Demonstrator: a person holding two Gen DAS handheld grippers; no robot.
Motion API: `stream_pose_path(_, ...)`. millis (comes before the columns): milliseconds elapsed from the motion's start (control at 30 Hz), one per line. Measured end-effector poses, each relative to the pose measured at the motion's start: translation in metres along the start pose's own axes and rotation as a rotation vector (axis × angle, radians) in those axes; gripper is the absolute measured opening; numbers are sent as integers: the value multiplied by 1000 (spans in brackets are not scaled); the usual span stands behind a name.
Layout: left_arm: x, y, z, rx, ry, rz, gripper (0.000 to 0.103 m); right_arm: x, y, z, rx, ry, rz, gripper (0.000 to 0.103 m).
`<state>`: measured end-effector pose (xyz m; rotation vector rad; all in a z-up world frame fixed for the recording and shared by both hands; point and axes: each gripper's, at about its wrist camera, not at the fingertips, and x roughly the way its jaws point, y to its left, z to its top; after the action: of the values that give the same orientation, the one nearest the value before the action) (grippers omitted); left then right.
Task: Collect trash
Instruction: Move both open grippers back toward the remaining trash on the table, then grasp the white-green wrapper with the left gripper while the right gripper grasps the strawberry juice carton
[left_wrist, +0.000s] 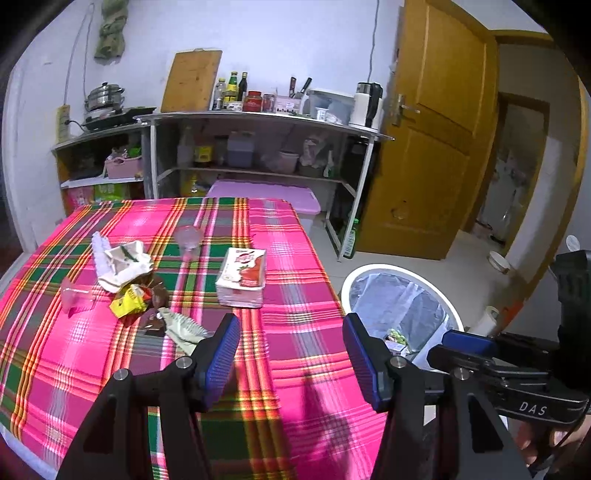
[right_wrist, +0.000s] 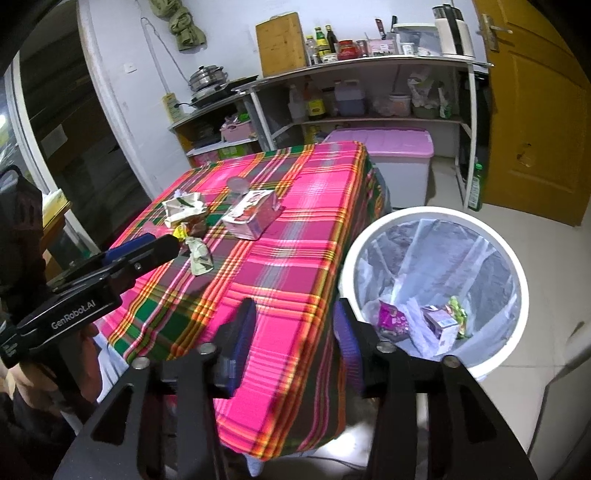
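A pile of trash lies on the pink plaid tablecloth (left_wrist: 295, 258): crumpled white paper (left_wrist: 125, 266), a yellow wrapper (left_wrist: 127, 302), brown wrappers (left_wrist: 157, 291) and a pale green wrapper (left_wrist: 184, 328). A red-and-white carton (left_wrist: 242, 278) lies beside them; it also shows in the right wrist view (right_wrist: 251, 216). My left gripper (left_wrist: 291, 354) is open and empty above the table's near part. My right gripper (right_wrist: 295, 339) is open and empty at the table's corner, beside the white bin (right_wrist: 517, 258) on the floor. The bin holds several wrappers, among them a purple one (right_wrist: 393, 319).
A clear plastic cup (left_wrist: 188, 236) stands on the table and another (left_wrist: 72, 295) lies at its left. A pink-lidded storage box (right_wrist: 384, 147) sits behind the table. Metal shelves (left_wrist: 258, 122) with bottles line the wall. A yellow door (left_wrist: 436, 129) stands open at the right.
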<state>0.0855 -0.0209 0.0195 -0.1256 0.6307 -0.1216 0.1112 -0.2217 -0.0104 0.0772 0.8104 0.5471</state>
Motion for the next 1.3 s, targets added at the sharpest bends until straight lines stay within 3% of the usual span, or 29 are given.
stream_pose_path(600, 2, 75, -19, -168, 21, 81, 57, 30, 19, 8, -28, 41, 50, 55)
stream_pose_path(900, 40, 81, -19, -211, 97, 77, 57, 40, 13, 13, -17, 50, 45, 55)
stream_pose_path(1200, 85, 88, -15, -246, 167, 137, 57, 55, 5, 22, -3, 61, 49, 55)
stream_pose_path(1300, 93, 85, -14, -227, 174, 168, 50, 62, 4, 25, 0, 66, 52, 55)
